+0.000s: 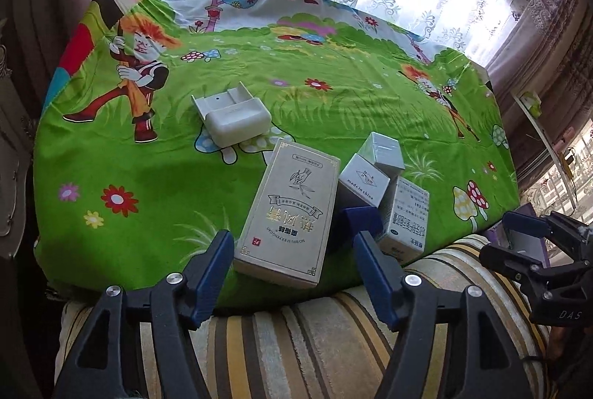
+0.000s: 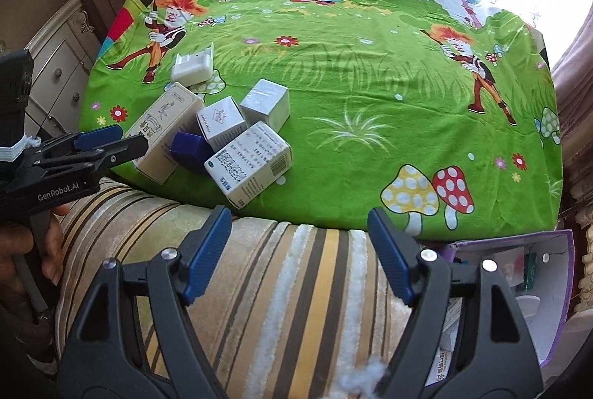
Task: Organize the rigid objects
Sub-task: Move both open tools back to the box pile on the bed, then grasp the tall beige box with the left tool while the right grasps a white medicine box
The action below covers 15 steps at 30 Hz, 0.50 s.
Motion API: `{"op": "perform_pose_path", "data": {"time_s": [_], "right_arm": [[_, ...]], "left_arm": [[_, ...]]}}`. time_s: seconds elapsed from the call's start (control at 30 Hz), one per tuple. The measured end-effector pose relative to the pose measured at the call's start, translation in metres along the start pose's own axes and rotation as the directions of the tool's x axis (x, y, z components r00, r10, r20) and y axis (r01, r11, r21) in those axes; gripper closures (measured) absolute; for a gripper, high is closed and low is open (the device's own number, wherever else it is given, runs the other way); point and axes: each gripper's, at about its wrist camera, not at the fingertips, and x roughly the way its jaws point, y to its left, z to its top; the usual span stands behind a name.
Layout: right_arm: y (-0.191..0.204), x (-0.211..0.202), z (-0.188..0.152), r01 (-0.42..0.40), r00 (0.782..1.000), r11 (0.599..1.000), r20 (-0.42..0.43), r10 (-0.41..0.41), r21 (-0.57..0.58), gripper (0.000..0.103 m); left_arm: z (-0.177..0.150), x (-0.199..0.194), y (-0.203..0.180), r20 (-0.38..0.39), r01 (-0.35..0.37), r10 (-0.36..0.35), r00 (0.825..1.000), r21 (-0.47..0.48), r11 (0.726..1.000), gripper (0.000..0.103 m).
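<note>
Several boxes cluster near the front edge of the green cartoon tablecloth [image 1: 148, 176]. A tall beige box [image 1: 289, 210] lies flat; it also shows in the right wrist view [image 2: 163, 132]. Beside it are a small white box [image 1: 365, 182], a silvery cube [image 1: 383, 150], a white printed medicine box [image 1: 406, 217] and a dark blue box [image 1: 357, 224]. A white plastic holder [image 1: 231, 117] sits further back. My left gripper [image 1: 292, 261] is open, its fingers on either side of the beige box's near end. My right gripper [image 2: 298, 250] is open and empty over the striped cushion.
A striped cushion [image 2: 281, 287] lies along the table's front edge. An open purple box [image 2: 519, 287] with packets inside sits at the right. Curtains and a window stand behind the table. A white drawer cabinet [image 2: 59, 72] is at the left.
</note>
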Motion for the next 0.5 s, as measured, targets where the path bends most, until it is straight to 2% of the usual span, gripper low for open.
{"op": "perform_pose_path", "data": {"time_s": [0.07,0.3,0.5], "right_arm": [[0.004,0.008,0.005,-0.024,1.000,1.000,-0.012,0.024,0.017,0.024],[0.008,0.031,0.023,-0.058,0.998,0.992,-0.030,0.062,0.113,0.024],[0.005,0.053,0.034,-0.083,0.994,0.970,-0.050,0.097,0.230,0.025]], "left_arm": [[-0.001,0.002,-0.002,-0.003,-0.007,0.007,1.000,0.015,1.000,0.030],[-0.001,0.010,0.000,-0.017,-0.048,0.048,0.999,0.029,0.998,0.030],[-0.004,0.028,-0.002,-0.067,-0.060,0.063,0.996,0.052,0.997,0.030]]}}
